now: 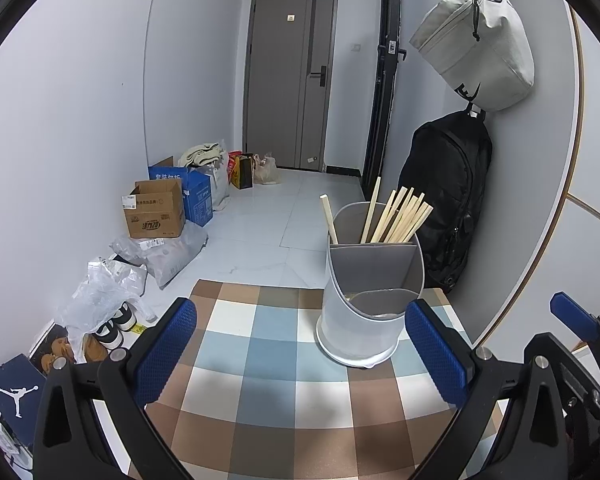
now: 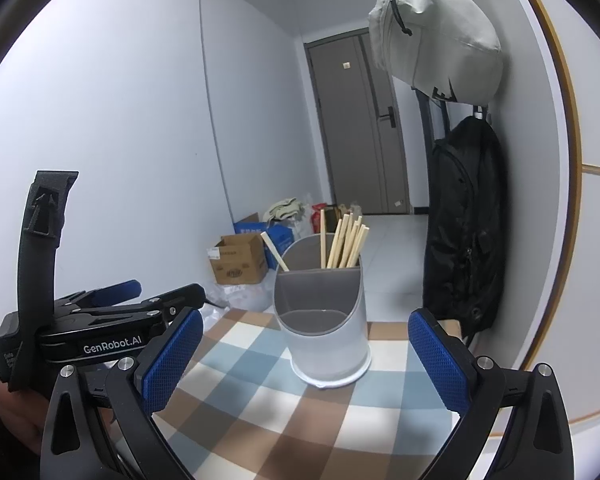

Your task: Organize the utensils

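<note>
While both tools hang low over it, the checked surface in brown, blue and white takes up the near part of the room, pushed close to the right-hand wall. On that wall a black backpack hangs below a pale grey sling bag. Across the tiled floor, a brown cardboard box sits against the left wall with a blue box just behind it.

Toward the far right part of the surface stands the grey utensil holder, upright, split into compartments. Its tall rear compartment holds the wooden chopsticks, a bunch leaning right and one lone stick tilted left by the rim; the front compartments are lower, and what lies in them I cannot make out.

Nearest to me, the left gripper has its jaws spread wide with nothing between them, the holder just ahead and to its right. Beside it, the right gripper is likewise spread and empty, the holder straight ahead between its blue pads.
</note>
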The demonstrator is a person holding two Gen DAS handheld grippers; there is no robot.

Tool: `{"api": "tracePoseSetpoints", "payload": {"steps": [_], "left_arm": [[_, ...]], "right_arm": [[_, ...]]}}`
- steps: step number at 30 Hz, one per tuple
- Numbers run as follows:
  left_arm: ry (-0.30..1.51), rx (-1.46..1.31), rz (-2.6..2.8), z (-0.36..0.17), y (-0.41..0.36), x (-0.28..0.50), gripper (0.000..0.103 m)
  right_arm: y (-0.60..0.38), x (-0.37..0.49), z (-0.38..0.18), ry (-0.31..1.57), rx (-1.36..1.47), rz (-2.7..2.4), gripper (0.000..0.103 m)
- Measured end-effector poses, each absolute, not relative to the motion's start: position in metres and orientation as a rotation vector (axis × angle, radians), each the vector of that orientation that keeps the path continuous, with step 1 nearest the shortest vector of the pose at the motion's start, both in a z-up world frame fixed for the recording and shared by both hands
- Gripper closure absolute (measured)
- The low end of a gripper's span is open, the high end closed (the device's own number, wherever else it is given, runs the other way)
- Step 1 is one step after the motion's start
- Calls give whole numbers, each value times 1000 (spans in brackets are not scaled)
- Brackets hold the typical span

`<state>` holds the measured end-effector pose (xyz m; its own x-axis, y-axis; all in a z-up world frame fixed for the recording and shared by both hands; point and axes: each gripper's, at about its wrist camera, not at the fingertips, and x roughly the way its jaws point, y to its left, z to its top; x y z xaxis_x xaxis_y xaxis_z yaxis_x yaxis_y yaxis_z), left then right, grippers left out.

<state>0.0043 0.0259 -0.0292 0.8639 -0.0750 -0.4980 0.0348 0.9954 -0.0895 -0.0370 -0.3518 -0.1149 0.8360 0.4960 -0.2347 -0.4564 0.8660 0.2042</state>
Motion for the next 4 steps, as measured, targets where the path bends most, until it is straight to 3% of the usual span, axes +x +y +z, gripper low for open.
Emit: {"api": "tracePoseSetpoints", "payload": {"steps": [4], "left_arm": [[520, -78, -57, -28, 26, 4, 2]], "right_arm": [[-352, -37, -115, 292, 144, 507, 0]]}}
